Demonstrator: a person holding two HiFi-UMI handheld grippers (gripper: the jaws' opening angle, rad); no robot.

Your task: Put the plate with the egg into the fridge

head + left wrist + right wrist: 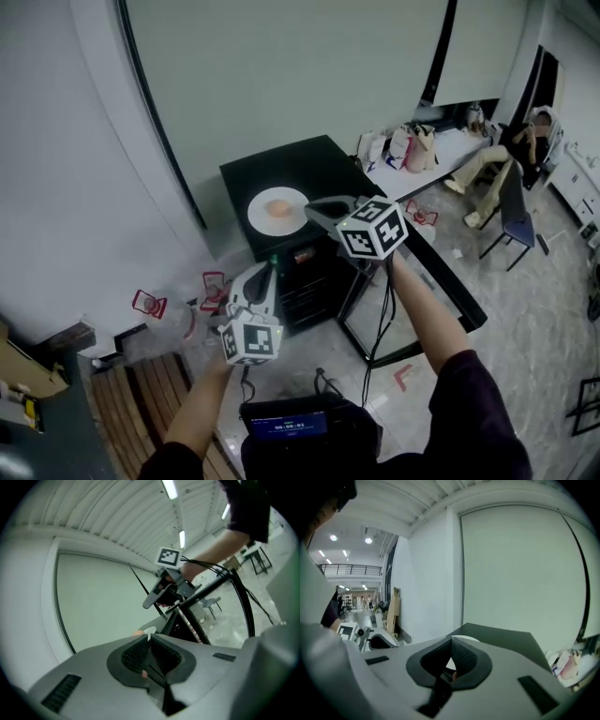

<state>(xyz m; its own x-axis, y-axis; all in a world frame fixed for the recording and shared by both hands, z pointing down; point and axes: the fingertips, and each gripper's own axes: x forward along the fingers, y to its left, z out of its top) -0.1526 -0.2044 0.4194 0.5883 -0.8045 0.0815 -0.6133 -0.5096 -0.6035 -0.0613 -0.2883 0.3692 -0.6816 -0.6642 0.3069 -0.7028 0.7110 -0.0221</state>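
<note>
- Black fridge (pixel 302 171) stands against the pale wall, seen from above in the head view.
- White plate (pixel 259 218) sits on the fridge top, by its front edge and nearer the front left corner. Not inside the fridge.
- Egg (pixel 280 207) lies about mid-plate, pale orange.
- Right hand-held gripper (pixel 313 210) is held out over the front edge of the fridge top, tips pointing at the plate's right rim and just beside it; can't tell if they touch.
- Right gripper view: jaws pressed together at the tips, nothing pinched (pixel 451 641). Sliver of plate (pixel 465 638) shows just past them, dark fridge top (pixel 506 637) behind.
- Right marker cube (pixel 372 228) sits behind the jaws, forearm running back to the lower right.
- Left hand-held gripper (pixel 264 277) is lower, in front of the fridge's front face near its front left corner, well apart from the plate.
- Left gripper view: jaws pressed together, empty (pixel 150 637). Plate edge (pixel 149 631) and a bit of egg (pixel 138 633) peek over them; right hand-held gripper (pixel 151 601) is above, with its cube on top.
- Left marker cube (pixel 251 339) faces the head camera.
- Black frame (pixel 441 281) stands just beside the fridge's right side.
- Device with a lit blue screen (pixel 289 427) at the bottom of the head view, near the person's body.
- Red-rimmed items (pixel 150 304) on the floor left of the fridge.
- Background right: seated person (pixel 520 141), blue chair (pixel 514 208), bags (pixel 409 147) on a white surface.
</note>
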